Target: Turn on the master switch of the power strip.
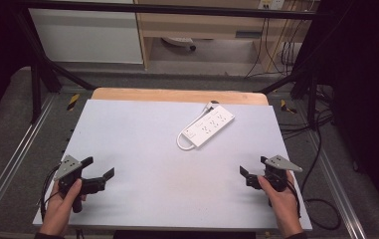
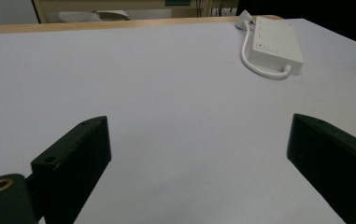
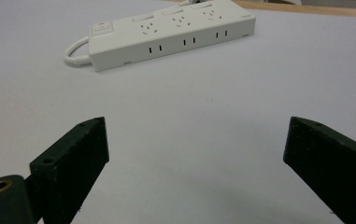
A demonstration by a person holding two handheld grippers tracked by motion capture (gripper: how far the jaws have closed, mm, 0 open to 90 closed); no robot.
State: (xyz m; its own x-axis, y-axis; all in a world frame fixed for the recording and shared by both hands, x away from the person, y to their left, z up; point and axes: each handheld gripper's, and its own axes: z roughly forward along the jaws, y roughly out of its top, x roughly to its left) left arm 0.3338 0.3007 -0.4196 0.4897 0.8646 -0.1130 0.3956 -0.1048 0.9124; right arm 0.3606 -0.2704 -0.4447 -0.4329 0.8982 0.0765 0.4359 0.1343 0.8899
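The power strip (image 1: 208, 127) is white, long and flat, with 3 socket groups along the top, a switch at 1 end and paired slots along its side in the right gripper view (image 3: 172, 31). Its short white cord (image 1: 183, 143) loops out of the switch end and curls back beside the body. It lies at an angle on the pale grey table (image 1: 142, 149), toward the far right part, well apart from both of your grippers. In the left gripper view it sits far off at upper right (image 2: 276, 44).

Your left gripper (image 1: 96, 171) is at the near left of the table, jaws spread wide, nothing between them, just bare table below. Your right gripper (image 1: 252, 167) is at the near right, jaws also spread wide and holding nothing. You hold each by its handle, left hand (image 1: 62, 206) and right hand (image 1: 284, 201) at the near edge. Both grippers point toward the table's middle.
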